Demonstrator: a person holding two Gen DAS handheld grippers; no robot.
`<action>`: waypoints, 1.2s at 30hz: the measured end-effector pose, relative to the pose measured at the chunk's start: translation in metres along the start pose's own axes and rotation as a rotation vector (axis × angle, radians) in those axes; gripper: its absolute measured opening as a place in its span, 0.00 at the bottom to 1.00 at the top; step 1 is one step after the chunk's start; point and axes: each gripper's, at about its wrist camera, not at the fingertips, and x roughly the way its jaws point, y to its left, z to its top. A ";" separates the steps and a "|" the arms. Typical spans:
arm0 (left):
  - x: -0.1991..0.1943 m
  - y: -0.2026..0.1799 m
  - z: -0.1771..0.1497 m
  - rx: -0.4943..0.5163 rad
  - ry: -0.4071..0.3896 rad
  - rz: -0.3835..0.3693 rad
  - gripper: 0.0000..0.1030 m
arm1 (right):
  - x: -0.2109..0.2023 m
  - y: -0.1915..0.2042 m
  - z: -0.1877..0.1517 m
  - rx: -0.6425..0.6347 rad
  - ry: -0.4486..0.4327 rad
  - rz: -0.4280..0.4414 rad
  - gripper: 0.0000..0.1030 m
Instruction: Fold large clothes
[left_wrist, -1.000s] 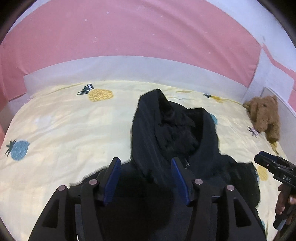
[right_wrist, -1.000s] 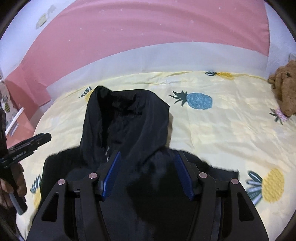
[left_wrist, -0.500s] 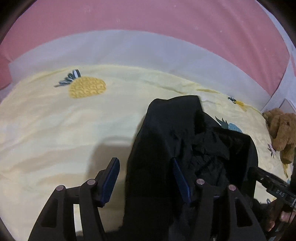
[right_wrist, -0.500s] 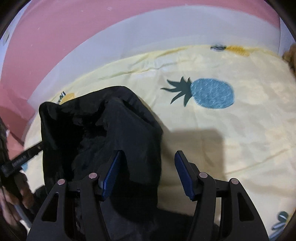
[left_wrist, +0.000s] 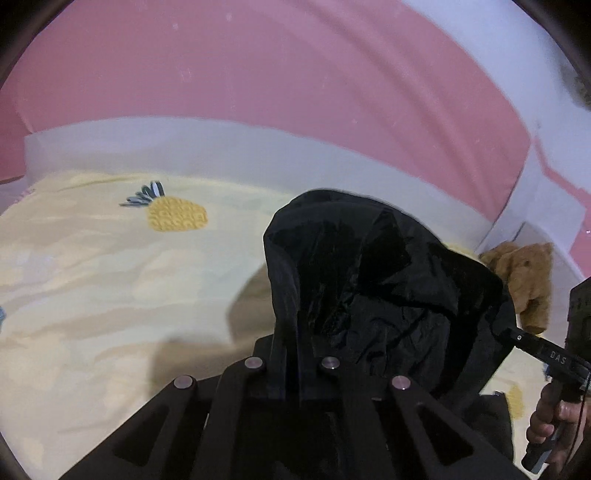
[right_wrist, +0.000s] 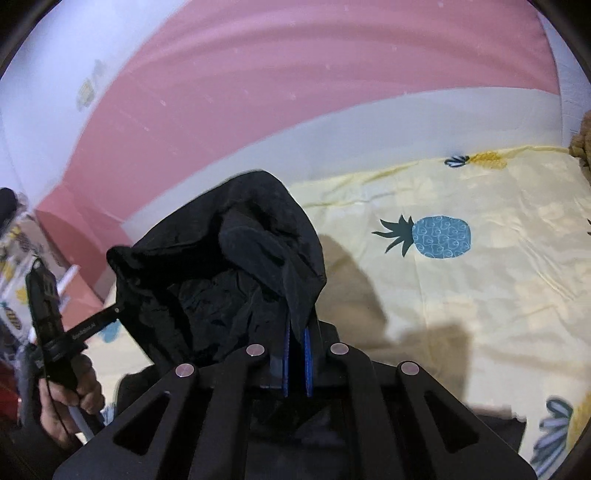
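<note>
A black hooded jacket is lifted off the yellow pineapple bedsheet, its hood bunched and held up between the two grippers. My left gripper is shut on the hood's left edge. My right gripper is shut on the hood's right edge, the blue pads pinching black cloth. Each view shows the other gripper at its side, clamped on the far edge of the hood: the right one and the left one. The jacket's body hangs below, mostly hidden behind the grippers.
A brown teddy bear sits at the bed's right edge by the white wall. A pink and white padded headboard runs behind the bed. The sheet lies flat to the right of the jacket.
Both grippers went from open over the jacket to shut on the hood's two edges. The hood has been lifted off the sheet.
</note>
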 end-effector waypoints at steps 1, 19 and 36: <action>-0.012 0.001 -0.002 -0.004 -0.008 -0.007 0.03 | -0.011 0.001 -0.004 0.003 -0.011 0.007 0.05; -0.143 0.012 -0.139 -0.037 0.011 -0.034 0.04 | -0.095 -0.003 -0.159 0.110 0.113 -0.029 0.05; -0.189 0.026 -0.192 -0.086 0.119 0.062 0.07 | -0.121 0.019 -0.174 0.099 0.133 -0.005 0.35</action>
